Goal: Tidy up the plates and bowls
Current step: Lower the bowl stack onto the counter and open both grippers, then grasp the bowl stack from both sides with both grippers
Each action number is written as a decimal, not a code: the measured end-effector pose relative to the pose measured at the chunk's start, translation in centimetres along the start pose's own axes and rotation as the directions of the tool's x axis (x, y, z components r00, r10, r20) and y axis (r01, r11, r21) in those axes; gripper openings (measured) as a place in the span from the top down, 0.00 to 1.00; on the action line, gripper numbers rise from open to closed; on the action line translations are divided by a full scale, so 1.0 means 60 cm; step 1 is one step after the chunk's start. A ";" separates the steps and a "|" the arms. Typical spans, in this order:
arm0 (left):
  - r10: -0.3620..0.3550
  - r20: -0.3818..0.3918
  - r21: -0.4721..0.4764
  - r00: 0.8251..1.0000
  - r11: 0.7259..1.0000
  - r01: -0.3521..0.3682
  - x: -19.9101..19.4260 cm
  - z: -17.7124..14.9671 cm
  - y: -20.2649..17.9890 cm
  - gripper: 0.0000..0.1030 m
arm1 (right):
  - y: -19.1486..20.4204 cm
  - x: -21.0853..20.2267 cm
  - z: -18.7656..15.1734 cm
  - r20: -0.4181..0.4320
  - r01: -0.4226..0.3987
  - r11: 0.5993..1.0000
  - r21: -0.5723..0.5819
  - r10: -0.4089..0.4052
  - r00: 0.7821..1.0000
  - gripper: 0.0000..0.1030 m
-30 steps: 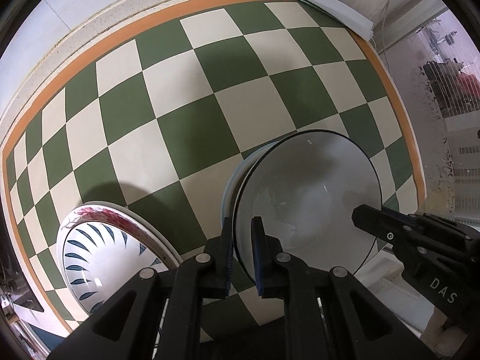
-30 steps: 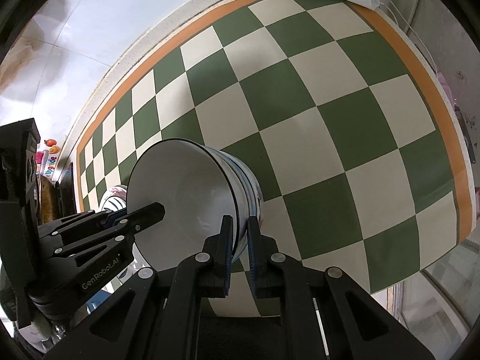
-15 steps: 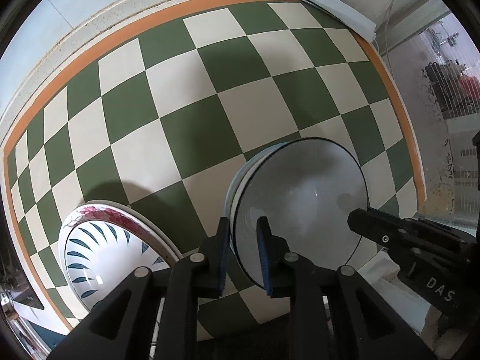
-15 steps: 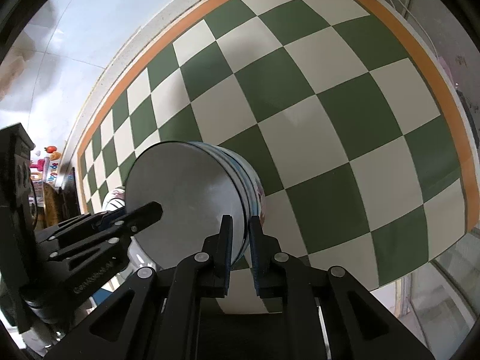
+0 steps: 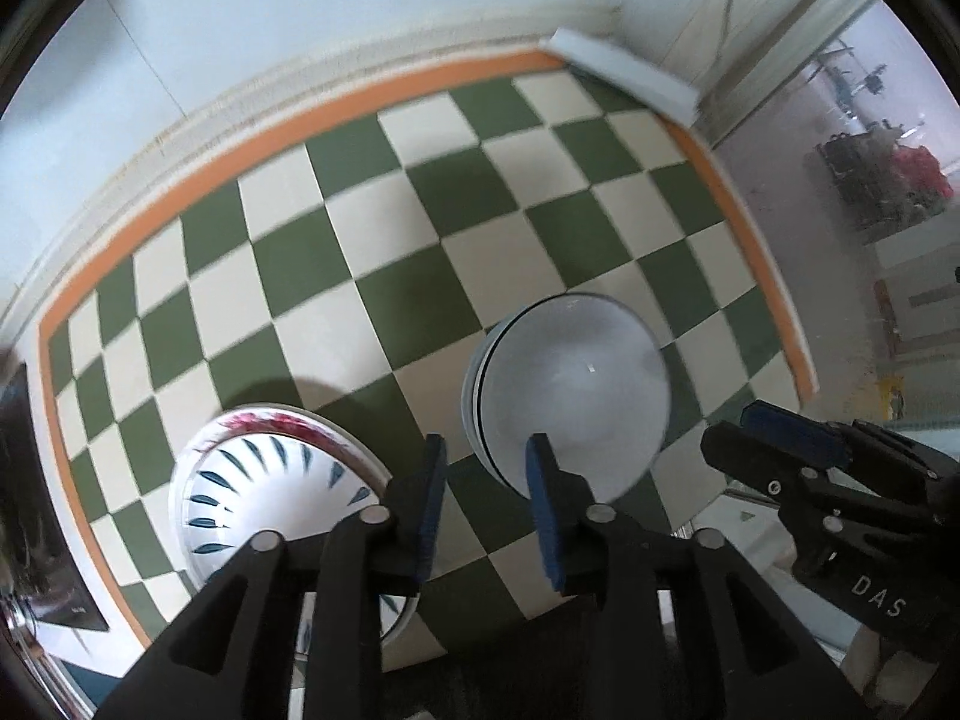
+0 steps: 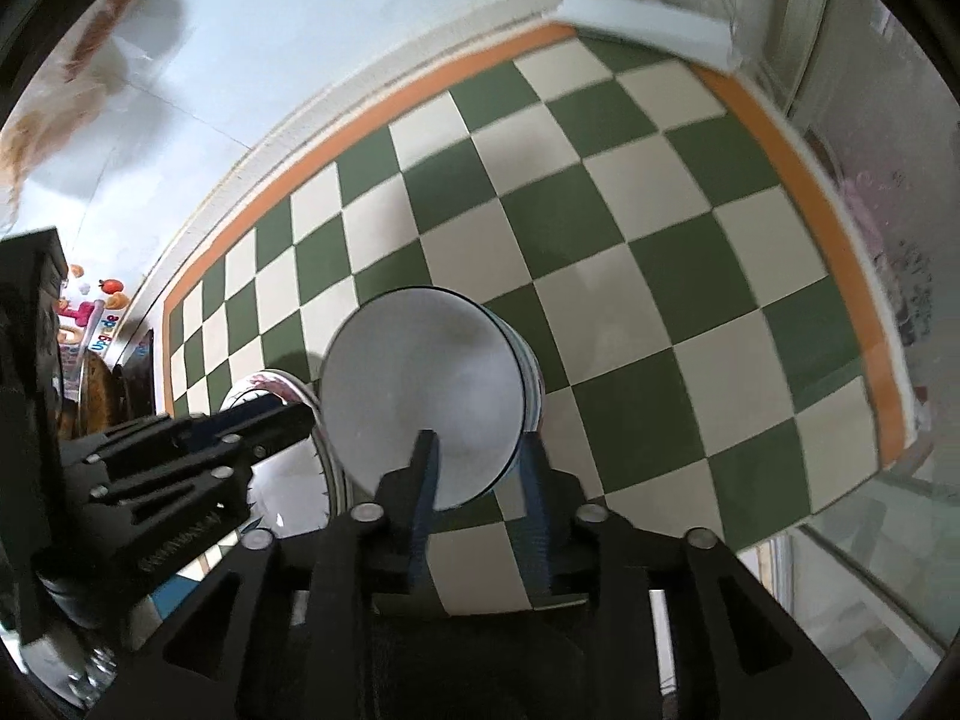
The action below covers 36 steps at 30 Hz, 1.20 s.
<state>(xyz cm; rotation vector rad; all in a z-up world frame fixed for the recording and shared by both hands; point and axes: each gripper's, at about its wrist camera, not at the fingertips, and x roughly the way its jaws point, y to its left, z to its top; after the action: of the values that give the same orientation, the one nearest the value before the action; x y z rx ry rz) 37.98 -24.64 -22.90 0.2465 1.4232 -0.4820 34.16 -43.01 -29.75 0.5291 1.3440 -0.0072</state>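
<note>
Bowls point(image 5: 570, 396) stacked (lower ones mostly hidden), frames blurred.

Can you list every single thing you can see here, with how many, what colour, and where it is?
Bowls: a stack, exact count unclear, white with dark rims, on the cloth, right of the plates.
Plates: a stack, top one white with blue dashes, a red-patterned rim below it, on the cloth's near left part.
Cloth: one, green and cream checks with an orange border, under the bowls and plates.
White box: one, at the cloth's far corner.
Wall: pale tiles, behind the cloth.
Left claw: one, black with blue pads, open, above the bowls' near left rim, jaws just been opening.
Right claw: one, black with blue pads, open, straddling the bowls' near rim without gripping, jaws just been opening.
</note>
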 end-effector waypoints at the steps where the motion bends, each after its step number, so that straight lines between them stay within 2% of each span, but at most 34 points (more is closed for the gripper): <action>1: -0.001 0.017 0.009 1.000 1.000 0.001 -0.014 -0.003 -0.002 0.70 | 0.006 -0.014 -0.005 0.017 0.004 1.000 -0.008 -0.004 1.000 0.57; 3: -0.009 0.045 0.026 0.999 1.000 0.008 -0.041 -0.009 -0.005 0.62 | 0.013 -0.038 -0.012 0.042 0.008 1.000 -0.021 -0.007 0.999 0.46; 4: -0.012 0.054 0.029 0.998 1.000 0.011 -0.049 -0.011 -0.006 0.51 | 0.017 -0.049 -0.015 0.057 0.007 1.000 -0.023 -0.005 0.998 0.42; 5: -0.014 0.064 0.034 0.998 0.999 0.011 -0.060 -0.014 -0.006 0.46 | 0.021 -0.062 -0.018 0.074 0.006 1.000 -0.024 -0.004 0.997 0.32; 6: -0.019 0.073 0.040 0.997 0.999 0.017 -0.068 -0.016 -0.006 0.35 | 0.026 -0.074 -0.021 0.089 0.013 0.999 -0.032 -0.010 0.996 0.23; 7: -0.026 0.082 0.047 0.996 0.999 0.022 -0.079 -0.018 -0.007 0.27 | 0.030 -0.084 -0.023 0.102 0.022 0.999 -0.035 -0.018 0.995 0.21; 10: -0.022 0.106 0.056 0.994 0.998 0.016 -0.096 -0.021 -0.004 0.15 | 0.036 -0.111 -0.031 0.136 0.041 0.999 -0.033 -0.036 0.990 0.14; 13: -0.043 0.119 0.054 0.992 0.998 0.036 -0.111 -0.026 -0.001 0.08 | 0.040 -0.134 -0.037 0.155 0.035 0.999 -0.029 -0.030 0.988 0.11; 23: -0.084 0.217 0.060 0.973 0.996 0.073 -0.166 -0.042 -0.003 0.01 | 0.066 -0.202 -0.064 0.255 0.094 0.993 -0.065 -0.075 0.964 0.05; 30: -0.076 0.217 0.052 0.973 0.996 0.066 -0.172 -0.042 -0.004 0.01 | 0.067 -0.212 -0.071 0.260 0.090 0.994 -0.064 -0.070 0.963 0.03; 36: -0.061 0.195 0.030 0.979 0.998 0.056 -0.140 -0.028 0.003 0.01 | 0.050 -0.181 -0.062 0.234 0.078 0.996 -0.044 -0.066 0.970 0.03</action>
<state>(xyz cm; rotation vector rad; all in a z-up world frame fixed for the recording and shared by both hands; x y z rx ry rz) 35.94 -22.29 -14.93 0.1719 1.2351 -0.5568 29.01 -42.19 -19.09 0.4204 1.1303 -0.0901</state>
